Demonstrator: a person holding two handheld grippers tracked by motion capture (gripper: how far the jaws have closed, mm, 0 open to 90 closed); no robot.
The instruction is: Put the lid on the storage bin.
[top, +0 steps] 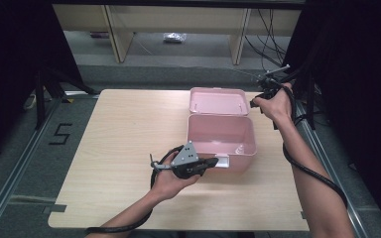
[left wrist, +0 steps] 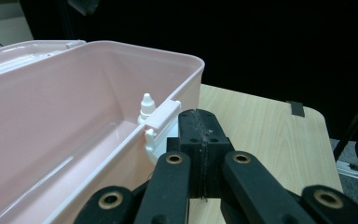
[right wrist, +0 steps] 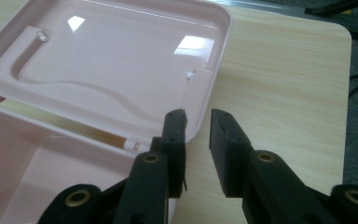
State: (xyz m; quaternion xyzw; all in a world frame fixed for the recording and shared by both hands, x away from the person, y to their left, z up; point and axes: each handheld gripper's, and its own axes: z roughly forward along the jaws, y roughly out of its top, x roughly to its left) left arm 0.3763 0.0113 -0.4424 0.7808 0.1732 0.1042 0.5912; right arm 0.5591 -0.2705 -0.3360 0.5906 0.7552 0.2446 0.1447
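Sitting open on the worktop: pink box, lid lying flat behind it. Resting just beside the box's front latch, left tool, jaws pressed together on nothing. Hovering at the lid's right edge, right tool, jaws parted, gripping nothing. Standing inside the box, small white bottle.
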